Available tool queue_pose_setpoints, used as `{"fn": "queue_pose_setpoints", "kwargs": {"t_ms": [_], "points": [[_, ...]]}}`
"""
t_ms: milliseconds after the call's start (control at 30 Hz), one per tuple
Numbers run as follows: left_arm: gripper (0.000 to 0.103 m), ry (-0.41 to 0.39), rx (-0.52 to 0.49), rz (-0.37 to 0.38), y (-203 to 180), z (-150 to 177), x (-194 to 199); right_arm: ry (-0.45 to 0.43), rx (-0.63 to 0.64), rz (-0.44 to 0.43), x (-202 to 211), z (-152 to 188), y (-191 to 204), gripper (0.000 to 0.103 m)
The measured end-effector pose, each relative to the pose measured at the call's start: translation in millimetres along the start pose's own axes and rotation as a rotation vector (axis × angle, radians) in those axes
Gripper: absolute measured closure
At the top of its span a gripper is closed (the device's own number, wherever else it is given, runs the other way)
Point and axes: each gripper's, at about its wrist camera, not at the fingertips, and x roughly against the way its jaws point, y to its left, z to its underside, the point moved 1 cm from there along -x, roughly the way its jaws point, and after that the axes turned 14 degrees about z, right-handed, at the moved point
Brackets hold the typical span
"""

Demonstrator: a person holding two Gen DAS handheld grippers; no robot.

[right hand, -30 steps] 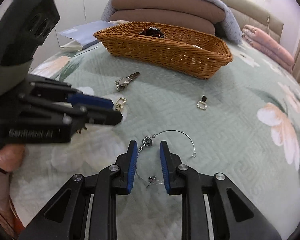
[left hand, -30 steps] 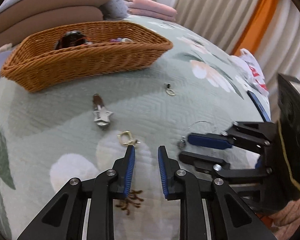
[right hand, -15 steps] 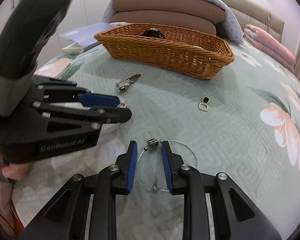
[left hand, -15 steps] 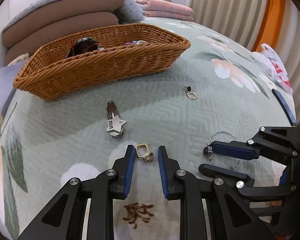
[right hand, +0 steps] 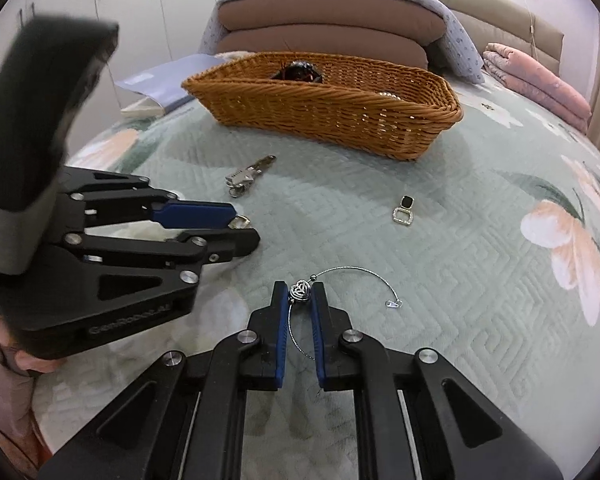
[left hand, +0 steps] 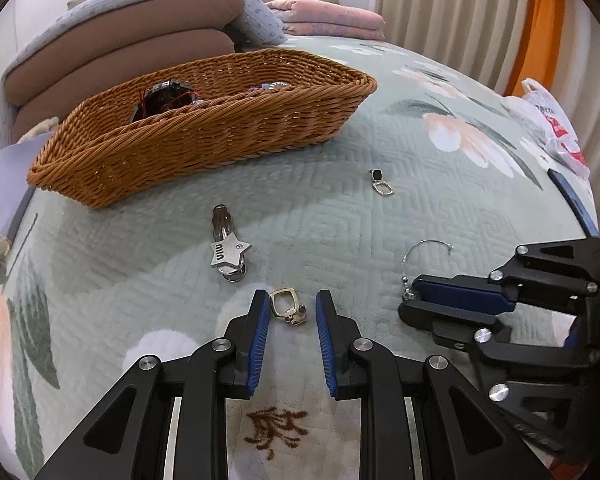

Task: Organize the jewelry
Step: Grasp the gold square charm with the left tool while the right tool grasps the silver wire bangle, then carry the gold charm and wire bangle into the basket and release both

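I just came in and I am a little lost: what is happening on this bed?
A person is tidying jewelry with two handheld tools. The left tool is open around a gold earring on the quilt, not yet gripping it. The right tool has closed on the silver bead of a wire bracelet. The wicker basket already holds some pieces.

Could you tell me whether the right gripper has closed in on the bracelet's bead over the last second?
Yes. The right gripper has advanced along the bedspread, and its pads now touch the bracelet bead.
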Motion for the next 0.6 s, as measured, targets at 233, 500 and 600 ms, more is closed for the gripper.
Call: {"fn": "queue_pose_setpoints", "kwargs": {"t_ms": [233, 500, 600], "points": [[0.087, -0.004, -0.016, 0.007, -2, 0, 2, -0.055, 0.005, -0.037, 13, 2, -1, 0.090], [0.087, -0.090, 0.033, 0.063, 11, -3, 26, -0.118, -0.041, -0.064, 26, 0, -13, 0.090], [0.087, -0.162, 0.074, 0.106, 21, -6, 47, -0.174, -0.061, -0.059, 39, -8, -21, 0.090]]}}
